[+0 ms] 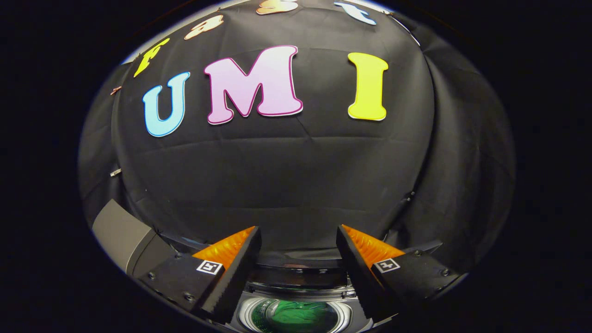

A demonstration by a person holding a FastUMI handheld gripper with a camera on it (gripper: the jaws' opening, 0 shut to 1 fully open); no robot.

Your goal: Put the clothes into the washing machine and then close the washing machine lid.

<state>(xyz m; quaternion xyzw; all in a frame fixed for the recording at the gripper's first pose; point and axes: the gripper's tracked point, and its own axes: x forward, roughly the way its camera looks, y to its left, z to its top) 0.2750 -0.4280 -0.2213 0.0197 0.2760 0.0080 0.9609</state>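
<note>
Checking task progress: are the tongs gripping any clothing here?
No. The tongs stand open with nothing between them, while the green garment lies below inside the washing machine drum.

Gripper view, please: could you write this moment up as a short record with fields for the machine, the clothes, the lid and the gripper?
machine: top-loading washing machine with a round silver drum rim, below and between the fingers
clothes: green cloth lying inside the drum
lid: dark glossy lid, raised behind the drum opening, not yet closed
gripper: gripper open, fingers spread apart above the machine, holding nothing
backdrop: black cloth wall beyond the fingers
other: grey box-like object beside the left finger, identity unclear
</note>
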